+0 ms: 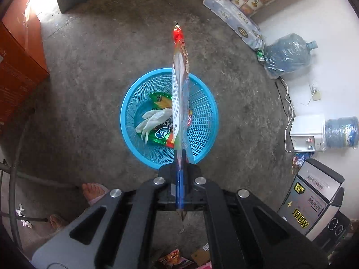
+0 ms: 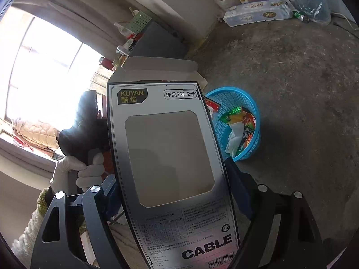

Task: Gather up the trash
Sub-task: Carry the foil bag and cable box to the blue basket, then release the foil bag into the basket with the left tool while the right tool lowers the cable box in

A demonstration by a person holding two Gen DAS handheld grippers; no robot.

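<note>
Left claw [image 1: 180,168] clamped on snack wrapper [image 1: 179,85] edge-on over blue basket [image 1: 202,121] on the floor, right claw [image 2: 170,179] pinching flattened cable box [image 2: 168,157] near that basket.

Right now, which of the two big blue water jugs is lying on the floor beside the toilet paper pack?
The bare plastic-wrapped jug, beside the toilet paper pack; the other jug sits in the white dispenser.

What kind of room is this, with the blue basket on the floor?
Probably a lived-in utility or storage room at home: bare concrete floor, a water dispenser beside big water jugs, and a toilet-paper pack against the wall.
</note>
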